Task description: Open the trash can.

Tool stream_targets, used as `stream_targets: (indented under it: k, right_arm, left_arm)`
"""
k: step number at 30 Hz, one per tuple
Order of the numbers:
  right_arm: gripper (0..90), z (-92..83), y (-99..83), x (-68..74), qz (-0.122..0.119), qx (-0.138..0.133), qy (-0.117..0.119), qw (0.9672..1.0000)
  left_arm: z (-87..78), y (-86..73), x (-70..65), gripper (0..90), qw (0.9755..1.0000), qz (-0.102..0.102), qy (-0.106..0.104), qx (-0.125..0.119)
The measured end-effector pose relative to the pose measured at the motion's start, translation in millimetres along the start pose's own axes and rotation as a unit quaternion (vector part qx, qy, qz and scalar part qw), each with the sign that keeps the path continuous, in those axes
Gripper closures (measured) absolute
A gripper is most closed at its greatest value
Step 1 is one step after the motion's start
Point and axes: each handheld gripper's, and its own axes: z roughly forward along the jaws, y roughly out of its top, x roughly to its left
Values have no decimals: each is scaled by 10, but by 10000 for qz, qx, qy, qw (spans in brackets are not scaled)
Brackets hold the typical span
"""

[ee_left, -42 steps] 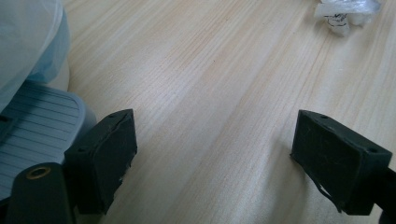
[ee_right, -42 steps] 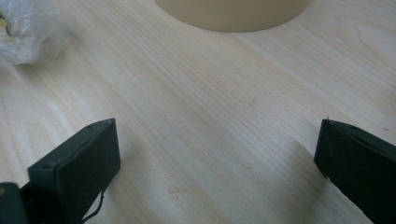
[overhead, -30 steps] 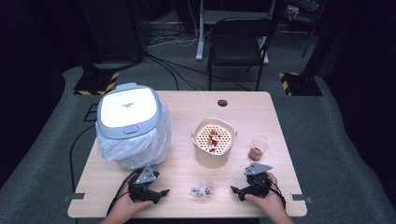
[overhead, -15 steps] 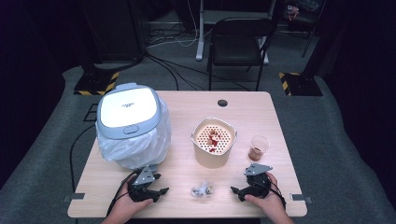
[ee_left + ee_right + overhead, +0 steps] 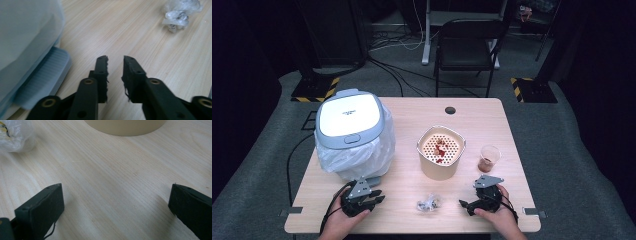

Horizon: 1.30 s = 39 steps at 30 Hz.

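My left gripper (image 5: 374, 201) hovers just above the table's front left, next to the bin's grey foot pedal (image 5: 42, 80). Its jaws have just been closing and stand a narrow gap apart (image 5: 115, 58) with nothing between them. At the front right, my right gripper (image 5: 464, 204) holds its jaws wide open (image 5: 116, 188) over bare wood. A crumpled clear plastic wrapper (image 5: 428, 204) lies between the two grippers, to the upper right in the left gripper view (image 5: 178, 12) and to the upper left in the right gripper view (image 5: 13, 133).
A pedal bin with a white lid (image 5: 349, 120) and a plastic liner stands at the table's left. A beige bowl with a perforated insert and red bits (image 5: 441, 152) sits mid-table. Right of it stands a clear cup (image 5: 488, 158). A chair (image 5: 464, 50) is behind the table (image 5: 482, 120).
The left gripper's jaws have drawn close together and that gripper has risen a little. The right gripper and the objects have stayed put.
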Motion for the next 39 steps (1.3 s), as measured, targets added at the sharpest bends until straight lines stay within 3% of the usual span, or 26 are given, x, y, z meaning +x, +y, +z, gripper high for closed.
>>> stream_targets:
  k: [2,6,8,13,18,20,23,24,25,28,32,36,37,39]
  right_arm:
    - [0,0,0,0,2,-1,0,10000]
    - [0,-1,0,0,3,1,-3,10000]
    - [0,0,0,0,1,-1,1,10000]
    - [0,-1,0,0,2,1,-4,10000]
    - [0,-1,0,0,2,0,-3,10000]
    - [0,-1,0,0,5,1,-4,10000]
    - [0,0,0,0,-2,0,2,10000]
    - [0,0,0,0,0,-1,1,10000]
    - [0,0,0,0,-2,1,2,10000]
    - [0,-1,0,0,2,0,-3,10000]
    - [0,-1,0,0,1,1,-2,10000]
    - [0,0,0,0,0,0,2,10000]
    - [0,0,0,0,1,-1,0,10000]
    - [0,0,0,0,0,-1,1,10000]
  left_arm:
    - [-50,3,27,813,9998,23,147,115]
    - [-101,4,39,900,9991,-66,399,89]
    - [-125,21,48,900,9986,-61,524,20]
    - [-157,90,68,900,9961,22,870,120]
    - [-123,137,67,900,9951,158,939,284]
    - [-88,160,58,900,9937,214,1059,284]
    - [-50,193,93,900,9924,188,1173,333]
    - [-30,187,96,900,9929,-84,1143,320]
    - [-25,185,109,900,9926,-140,1162,334]
    - [-14,172,166,900,9908,-7,1291,404]
    - [48,130,160,900,9903,-261,1328,327]
    - [81,117,152,900,9888,-104,1435,395]
    - [91,113,147,900,9890,-195,1425,350]
    - [90,104,161,900,9891,-178,1406,393]
